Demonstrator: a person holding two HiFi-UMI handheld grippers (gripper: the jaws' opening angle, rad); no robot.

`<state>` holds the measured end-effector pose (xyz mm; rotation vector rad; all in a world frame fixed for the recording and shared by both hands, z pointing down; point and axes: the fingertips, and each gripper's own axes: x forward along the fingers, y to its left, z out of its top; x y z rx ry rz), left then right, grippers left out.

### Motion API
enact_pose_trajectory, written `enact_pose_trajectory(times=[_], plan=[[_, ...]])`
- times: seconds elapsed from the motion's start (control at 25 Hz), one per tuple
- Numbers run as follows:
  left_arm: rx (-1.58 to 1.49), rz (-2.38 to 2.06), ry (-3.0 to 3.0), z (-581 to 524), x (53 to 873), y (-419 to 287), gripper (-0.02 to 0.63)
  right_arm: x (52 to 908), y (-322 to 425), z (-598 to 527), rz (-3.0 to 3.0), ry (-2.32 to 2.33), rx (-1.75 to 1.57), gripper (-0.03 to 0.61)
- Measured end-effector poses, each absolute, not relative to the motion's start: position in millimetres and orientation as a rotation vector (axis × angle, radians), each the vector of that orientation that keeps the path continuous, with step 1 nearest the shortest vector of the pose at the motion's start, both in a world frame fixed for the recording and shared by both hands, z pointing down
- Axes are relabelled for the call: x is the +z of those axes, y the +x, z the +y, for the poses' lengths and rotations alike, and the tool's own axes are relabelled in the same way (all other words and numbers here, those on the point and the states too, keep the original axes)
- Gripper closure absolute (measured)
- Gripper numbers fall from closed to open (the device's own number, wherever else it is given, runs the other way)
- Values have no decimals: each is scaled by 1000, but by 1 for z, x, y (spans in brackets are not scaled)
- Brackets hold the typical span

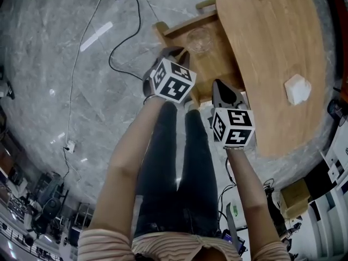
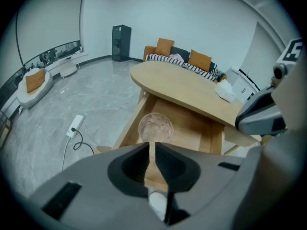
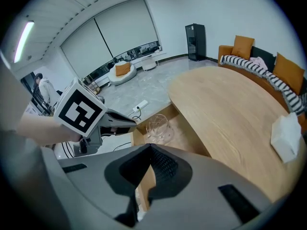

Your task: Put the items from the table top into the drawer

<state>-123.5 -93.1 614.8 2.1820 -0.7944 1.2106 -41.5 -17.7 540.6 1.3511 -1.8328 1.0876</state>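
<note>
Our left gripper (image 2: 152,146) hangs over the open drawer (image 2: 204,128) with its jaws just a sliver apart and nothing in them. We see the glass (image 2: 155,127) standing upright inside the drawer, mouth up, long axis vertical. Our right gripper (image 3: 149,147) hangs near the drawer too, pinched together and empty. The white pack (image 3: 286,137) lies on the table top well beyond the drawer.

Table (image 1: 272,48) & drawer (image 1: 220,69): light wood, smooth, matt. Cup (image 1: 199,38): clear glass, shiny. Floor (image 1: 49,91): grey stone look, v. glossy. Trousers (image 1: 174,162): dark cloth. Pack (image 1: 297,88): white, prob. paper.
</note>
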Motion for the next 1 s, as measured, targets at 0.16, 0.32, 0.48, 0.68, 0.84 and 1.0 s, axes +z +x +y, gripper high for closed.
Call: enact_pose_trajectory(times=[0.16, 0.32, 0.48, 0.68, 0.84, 1.0], plan=[[1185, -822, 2218, -94, 589, -130, 591, 522, -47, -19, -1857, 1374, 1086, 569], [1150, -813, 2268, -97, 560, -130, 600, 500, -50, -28, -1884, 1426, 1076, 569], [1086, -806, 2301, -97, 527, -129, 600, 477, -52, -33, -1911, 1475, 1071, 569], [979, -814, 2329, -101, 487, -130, 600, 445, -57, -39, -1966, 1533, 1077, 569], [919, -793, 2374, -103, 452, -131, 600, 415, -61, -45, -2046, 1594, 1060, 569], [847, -768, 2418, -98, 416, -130, 600, 388, -64, -46, -2110, 1624, 1045, 571]])
